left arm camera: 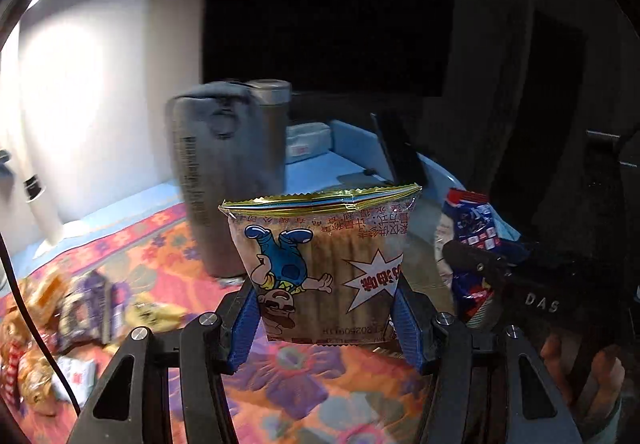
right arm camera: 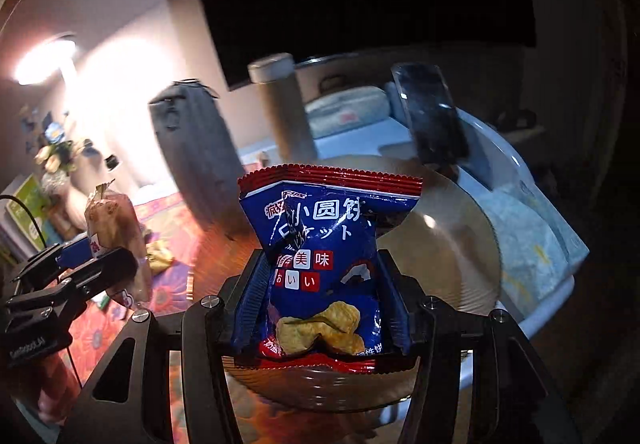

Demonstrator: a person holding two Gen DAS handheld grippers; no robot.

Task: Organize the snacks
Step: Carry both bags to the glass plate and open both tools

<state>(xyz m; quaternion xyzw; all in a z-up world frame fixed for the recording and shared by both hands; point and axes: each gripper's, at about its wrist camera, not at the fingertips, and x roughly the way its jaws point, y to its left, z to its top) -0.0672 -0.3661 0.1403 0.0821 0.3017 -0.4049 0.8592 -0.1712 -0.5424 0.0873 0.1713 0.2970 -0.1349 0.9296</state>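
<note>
My left gripper is shut on a tan biscuit pack with a cartoon man, held upside down above the flowered cloth. My right gripper is shut on a blue and red cracker pack, held over a clear glass bowl. In the left wrist view the blue pack and right gripper show at right. In the right wrist view the tan pack and left gripper show at left. Several loose snack packs lie on the cloth at left.
A grey pouch and a cylindrical flask stand behind the packs. A dark phone leans on a stand at right. A tissue pack lies on the pale blue surface behind. A lamp glows at left.
</note>
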